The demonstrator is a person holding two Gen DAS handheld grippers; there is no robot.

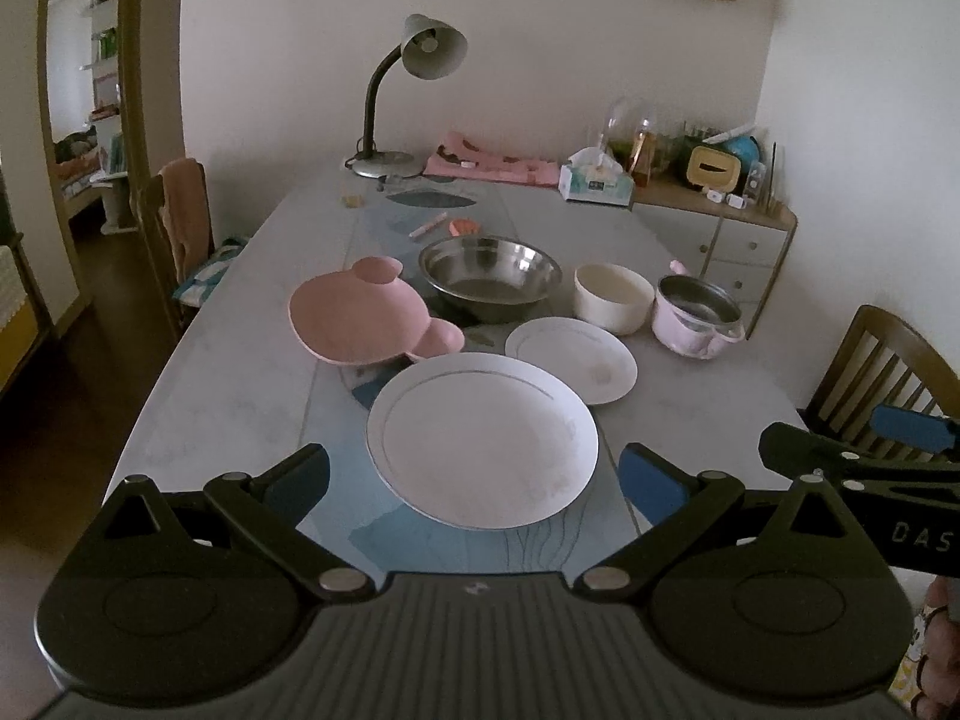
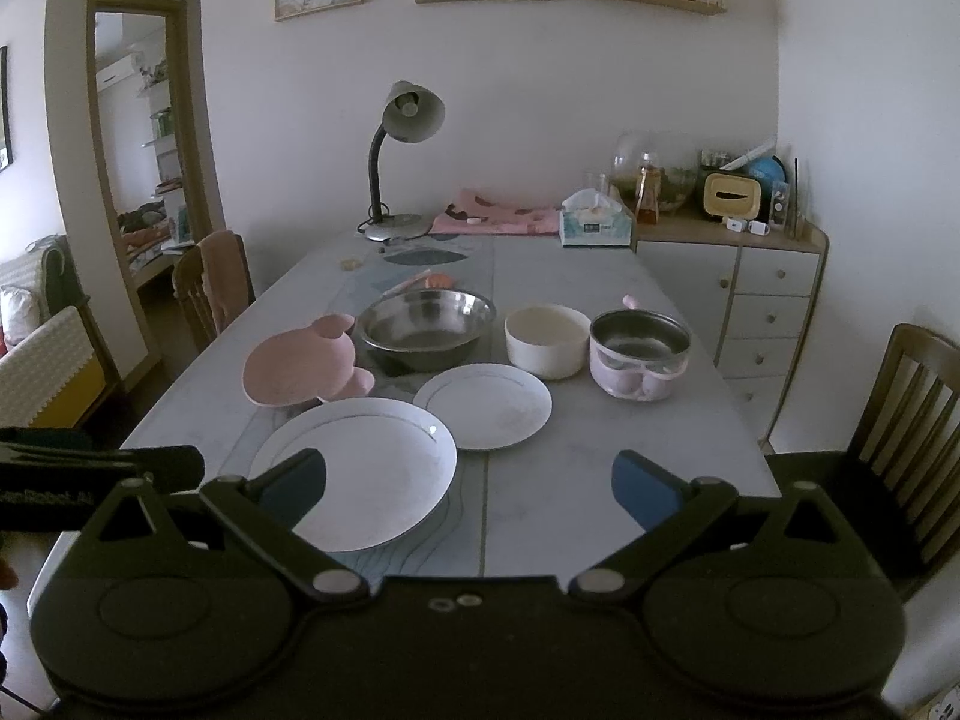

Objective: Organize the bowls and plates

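I am holding my left claw [image 1: 474,474] spread wide and empty, hovering just above the near rim of the large white plate [image 1: 483,441] on the worktop [image 1: 240,372]. My right claw [image 2: 468,486] is likewise gaping, gripping nothing. Beyond are sitting a small white plate [image 1: 570,360], a pink bear-shaped dish [image 1: 366,318], a steel bowl [image 1: 489,276], a cream bowl [image 1: 612,297] and a pink pot [image 1: 699,315]. The plates are probably looking stiff, slick and breakable (ceramic, I am guessing), so I am favouring pinching the rim.
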